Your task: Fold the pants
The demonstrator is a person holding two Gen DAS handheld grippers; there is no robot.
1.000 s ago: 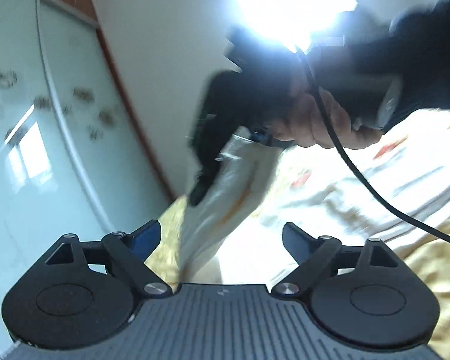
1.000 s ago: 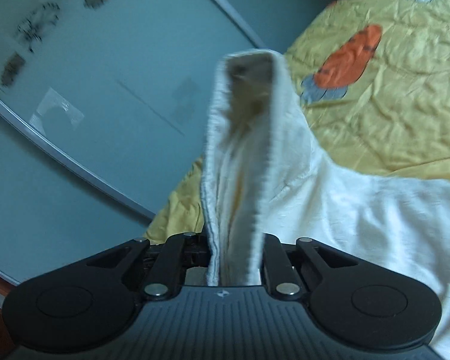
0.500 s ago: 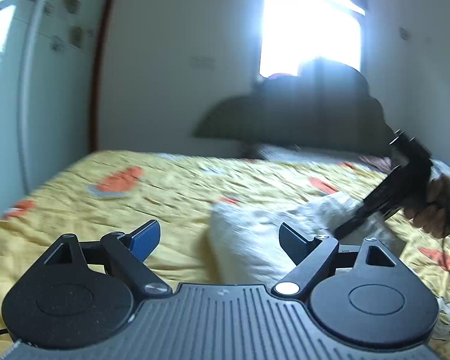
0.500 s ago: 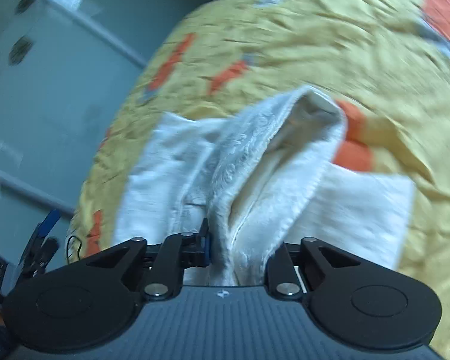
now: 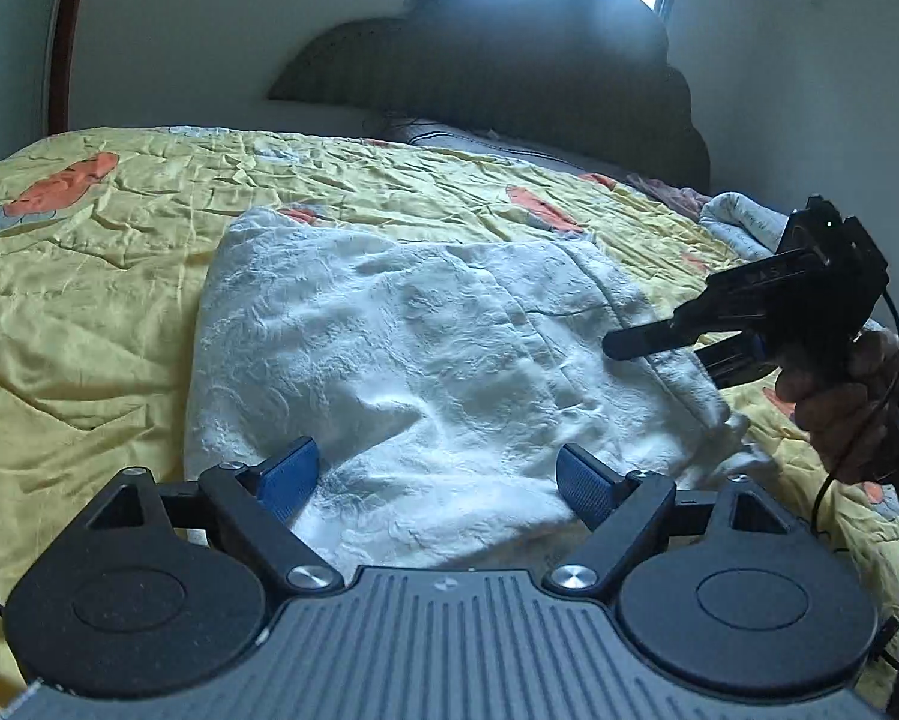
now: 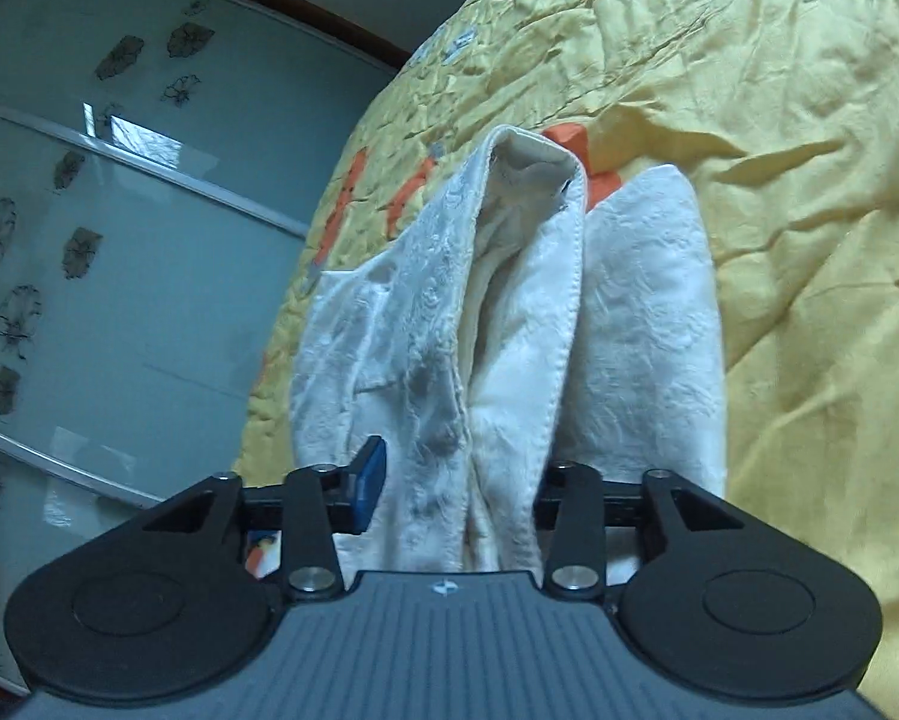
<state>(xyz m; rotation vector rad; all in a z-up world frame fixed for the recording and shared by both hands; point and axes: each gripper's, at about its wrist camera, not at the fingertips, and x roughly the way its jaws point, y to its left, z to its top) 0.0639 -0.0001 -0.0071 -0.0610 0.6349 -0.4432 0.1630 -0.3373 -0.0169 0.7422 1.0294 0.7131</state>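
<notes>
Two claws, left claw (image 5: 437, 483) wide apart over pants (image 5: 419, 360), right claw (image 6: 464, 480) just closing loosely around them, pad hidden

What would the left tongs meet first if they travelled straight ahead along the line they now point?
Most likely the white pants spread on the yellow bedspread. The left tongs stand open and angled down over the near edge of the cloth, with nothing else in that line; exact depth is unclear.
</notes>
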